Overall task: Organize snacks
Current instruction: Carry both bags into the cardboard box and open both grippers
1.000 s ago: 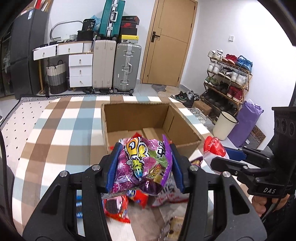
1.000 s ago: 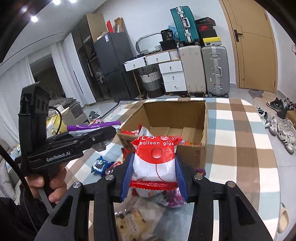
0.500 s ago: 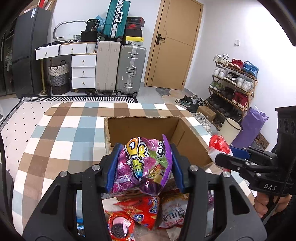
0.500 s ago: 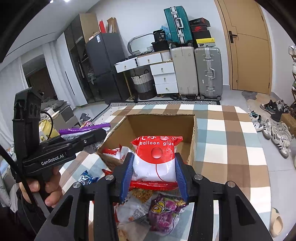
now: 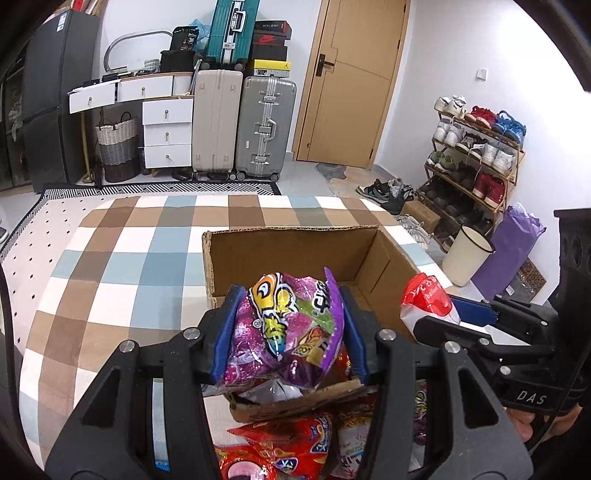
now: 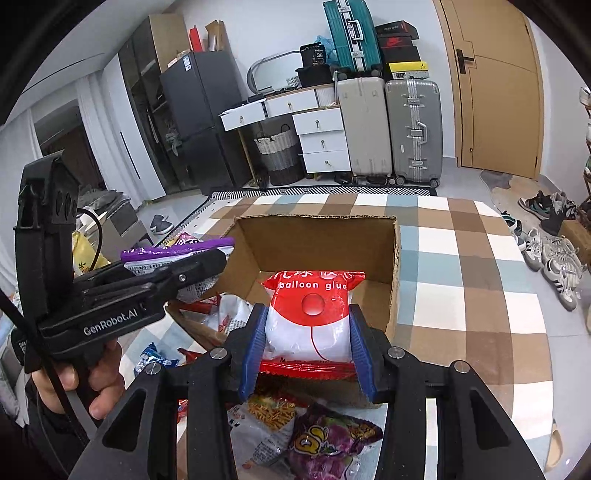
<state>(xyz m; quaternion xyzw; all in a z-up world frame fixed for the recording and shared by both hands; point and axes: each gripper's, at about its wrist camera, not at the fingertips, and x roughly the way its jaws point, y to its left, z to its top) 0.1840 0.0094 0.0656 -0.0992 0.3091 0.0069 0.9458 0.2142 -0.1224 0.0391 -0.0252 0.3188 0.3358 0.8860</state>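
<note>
A purple snack bag (image 5: 291,328) sits pinched between the blue pads of the left gripper (image 5: 290,330), held over the near edge of an open cardboard box (image 5: 295,251) on a bed spread with a checked cover (image 5: 122,266) of brown, blue and white squares. The right gripper (image 6: 308,339) clamps a red-and-white packet (image 6: 312,317) printed "balloon glue", held over the box's near end; from the left wrist camera the same packet (image 5: 424,299) shows at the box's right side.

Loose snack packets lie on the cover at the box's near edge: red ones (image 5: 280,443) under the left gripper, a purple one (image 6: 328,446) and an orange-printed one (image 6: 271,410) under the right. More wrappers (image 6: 225,314) rest inside the box by its left wall.

Beyond the bed's far edge, a grey suitcase (image 5: 264,125) and a beige suitcase (image 5: 216,122) stand against the wall beside white drawers (image 5: 166,133) and a woven basket (image 5: 118,147), with a teal suitcase (image 5: 231,33) stacked above. A wooden door (image 5: 351,85) is shut. A shoe rack (image 5: 476,155) lines the right wall, with a white bin (image 5: 467,258) and a purple bag (image 5: 511,251) beside it. A dark refrigerator (image 6: 199,125) stands at the left.
</note>
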